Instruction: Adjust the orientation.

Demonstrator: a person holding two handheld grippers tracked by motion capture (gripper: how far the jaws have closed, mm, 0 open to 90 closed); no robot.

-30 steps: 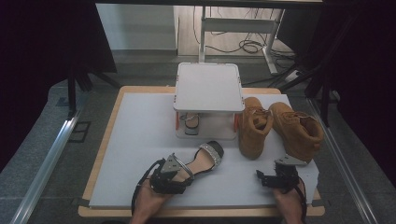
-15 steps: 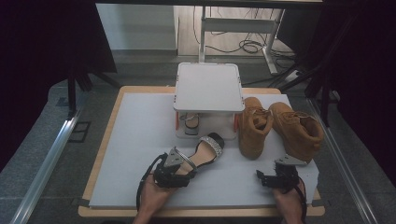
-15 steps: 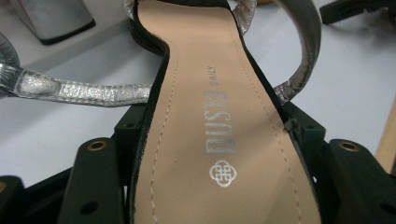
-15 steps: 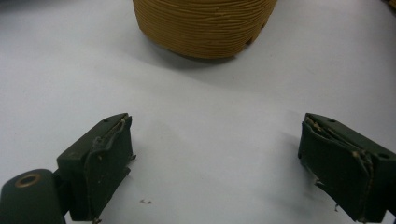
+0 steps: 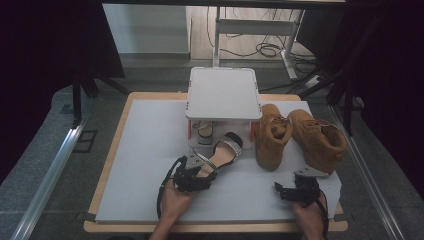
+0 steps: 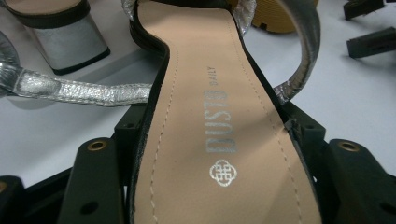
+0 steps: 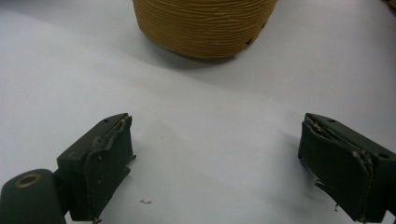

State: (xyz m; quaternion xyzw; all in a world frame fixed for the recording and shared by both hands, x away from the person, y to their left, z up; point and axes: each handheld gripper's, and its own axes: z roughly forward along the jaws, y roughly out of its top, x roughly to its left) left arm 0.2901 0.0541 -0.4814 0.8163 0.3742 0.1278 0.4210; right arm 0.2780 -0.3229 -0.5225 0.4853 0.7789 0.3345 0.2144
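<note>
Because I grip the sandal [image 5: 222, 152] by its heel, my left claw [image 5: 196, 172] can aim its toe at the rack [image 5: 223, 93]; my right claw [image 5: 295, 191] waits wide, empty.

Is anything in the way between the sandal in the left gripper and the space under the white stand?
Partly. The other sandal already stands under the white stand, left of centre. The held sandal, gripped by the left gripper, points at the free space beside it.

My bench [image 5: 150, 125] stands on grey floor [image 5: 45, 165], black curtains [image 5: 45, 40] both sides, cables [image 5: 265, 49] beyond
</note>
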